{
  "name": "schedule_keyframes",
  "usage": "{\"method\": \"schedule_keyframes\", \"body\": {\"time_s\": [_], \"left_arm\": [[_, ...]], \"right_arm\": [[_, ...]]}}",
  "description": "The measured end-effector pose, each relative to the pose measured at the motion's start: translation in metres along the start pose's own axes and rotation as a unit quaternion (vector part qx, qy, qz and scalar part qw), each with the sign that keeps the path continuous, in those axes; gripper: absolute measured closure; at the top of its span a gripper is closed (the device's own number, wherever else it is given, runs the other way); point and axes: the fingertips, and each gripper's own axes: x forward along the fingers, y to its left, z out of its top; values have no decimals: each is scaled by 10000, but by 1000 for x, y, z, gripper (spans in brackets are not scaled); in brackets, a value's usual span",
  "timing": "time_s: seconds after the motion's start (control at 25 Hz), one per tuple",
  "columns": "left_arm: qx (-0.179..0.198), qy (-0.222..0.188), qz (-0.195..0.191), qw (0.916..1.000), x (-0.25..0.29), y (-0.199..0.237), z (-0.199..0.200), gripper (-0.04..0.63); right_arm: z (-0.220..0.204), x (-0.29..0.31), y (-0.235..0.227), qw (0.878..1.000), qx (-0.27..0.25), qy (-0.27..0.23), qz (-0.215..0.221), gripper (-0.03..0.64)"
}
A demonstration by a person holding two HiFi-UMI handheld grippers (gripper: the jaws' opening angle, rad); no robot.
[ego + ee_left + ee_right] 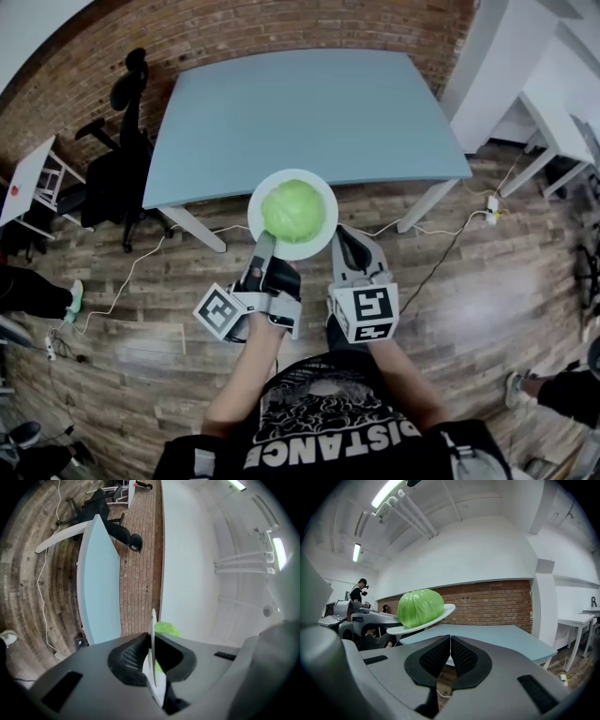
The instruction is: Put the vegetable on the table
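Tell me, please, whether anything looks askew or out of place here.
The white plate looks tilted against the table in the right gripper view, held by its rim in the left gripper alone; the round cabbage could roll. The right gripper is shut, empty.

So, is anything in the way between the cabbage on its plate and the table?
Nothing visible. The cabbage sits on the white plate, held at its rim by the left gripper, near the front edge of the blue table, whose top shows nothing on it.
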Motion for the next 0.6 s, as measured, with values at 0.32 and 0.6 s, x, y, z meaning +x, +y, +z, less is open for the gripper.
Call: {"method": "schedule_keyframes", "body": {"time_s": [0.32,0.6], "left_arm": [[-50,-39,306,9995,105,31,18,571],[-172,-69,453,9988,163,53,16,571]], "right_arm": [[7,88,-61,9996,124,235,75,609],[11,134,-104,9994,126,305,83,609]]}}
